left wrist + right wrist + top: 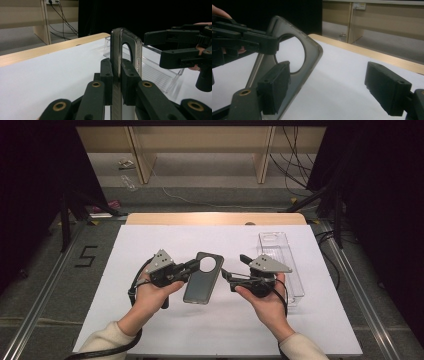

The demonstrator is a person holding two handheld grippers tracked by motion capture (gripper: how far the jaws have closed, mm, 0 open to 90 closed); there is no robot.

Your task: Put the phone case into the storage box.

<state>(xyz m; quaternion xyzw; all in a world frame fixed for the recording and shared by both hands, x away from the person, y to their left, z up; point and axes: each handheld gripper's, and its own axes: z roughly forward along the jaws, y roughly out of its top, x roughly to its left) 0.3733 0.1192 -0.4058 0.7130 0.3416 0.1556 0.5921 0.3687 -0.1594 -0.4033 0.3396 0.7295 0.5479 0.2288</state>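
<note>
One phone case [201,279], dark and translucent with a large round camera opening near its far end, is shown held just above the white surface [150,330], between the two grippers. It is gripped at its left edge beside the opening, where the fingers [107,75] of the left gripper [192,266] are clenched on the thin wall. The right gripper [227,276] is held just beside the case's right edge with its fingers [387,87] spread wide and nothing between them.

The long axis of the case is seen in the high view to run from near the person toward the far side of the surface, tilted slightly to the right at the far end. The camera opening points away from the person, and the broad face appears turned upward, though which face it is cannot be told.

A slip is judged the chief risk: only a narrow strip of flexible rim is pinched, so the case could pivot or be pulled free if it is nudged by the right gripper's approaching fingers. The soft wall could also be bent by an off-centre squeeze. A clear plastic tray [281,265] lies near the right gripper and could be knocked by it.
</note>
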